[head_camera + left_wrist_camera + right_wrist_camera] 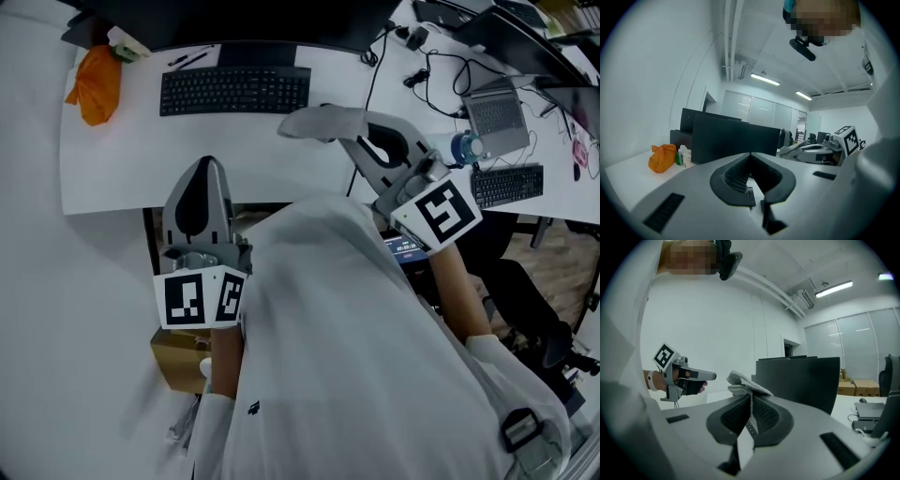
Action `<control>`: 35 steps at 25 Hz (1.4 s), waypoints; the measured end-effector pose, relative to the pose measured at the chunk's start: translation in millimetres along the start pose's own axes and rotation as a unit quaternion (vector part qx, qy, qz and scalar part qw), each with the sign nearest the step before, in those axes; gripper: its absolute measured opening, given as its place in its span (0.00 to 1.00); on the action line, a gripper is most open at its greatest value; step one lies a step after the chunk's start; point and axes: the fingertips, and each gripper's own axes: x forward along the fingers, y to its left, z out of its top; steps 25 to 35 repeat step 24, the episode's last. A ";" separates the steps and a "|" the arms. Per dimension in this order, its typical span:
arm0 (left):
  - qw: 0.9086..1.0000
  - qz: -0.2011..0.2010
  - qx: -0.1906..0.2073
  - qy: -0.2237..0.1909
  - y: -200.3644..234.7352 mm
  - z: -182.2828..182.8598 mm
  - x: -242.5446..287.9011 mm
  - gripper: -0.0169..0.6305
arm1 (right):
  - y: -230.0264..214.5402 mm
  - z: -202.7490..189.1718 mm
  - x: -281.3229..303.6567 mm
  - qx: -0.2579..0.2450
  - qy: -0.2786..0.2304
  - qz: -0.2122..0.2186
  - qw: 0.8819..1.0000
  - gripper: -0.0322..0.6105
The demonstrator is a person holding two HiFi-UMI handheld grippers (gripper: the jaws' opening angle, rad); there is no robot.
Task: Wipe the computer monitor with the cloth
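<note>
Left gripper (204,165): jaws pressed together, nothing between; over the desk's (112,159) near edge.
Right gripper (364,133): jaws clamped on the cloth (322,122).
Cloth place: above the desk, right of the keyboard (234,90), apart from the monitor (253,21).
Cloth look: pale grey, folded.
Handling: likely soft, light, limp; pinch a bunched fold, leaving a flap free.
Monitor: dark, at far edge.

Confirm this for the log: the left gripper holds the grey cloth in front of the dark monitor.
Wrong gripper. The right gripper holds the grey cloth in front of the dark monitor, as the right gripper view shows; the left gripper is shut on nothing.
</note>
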 end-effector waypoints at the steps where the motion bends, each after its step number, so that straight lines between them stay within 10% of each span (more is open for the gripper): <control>1: 1.000 -0.003 -0.001 0.002 -0.7 -1.7 0.6 0.05 | -0.2 -1.1 -0.1 -0.001 0.002 -0.005 1.000 0.07; 35: 1.000 -0.022 0.004 -0.001 -12.7 2.3 -0.7 0.05 | 6.0 2.2 -5.8 0.031 0.005 -0.018 0.999 0.07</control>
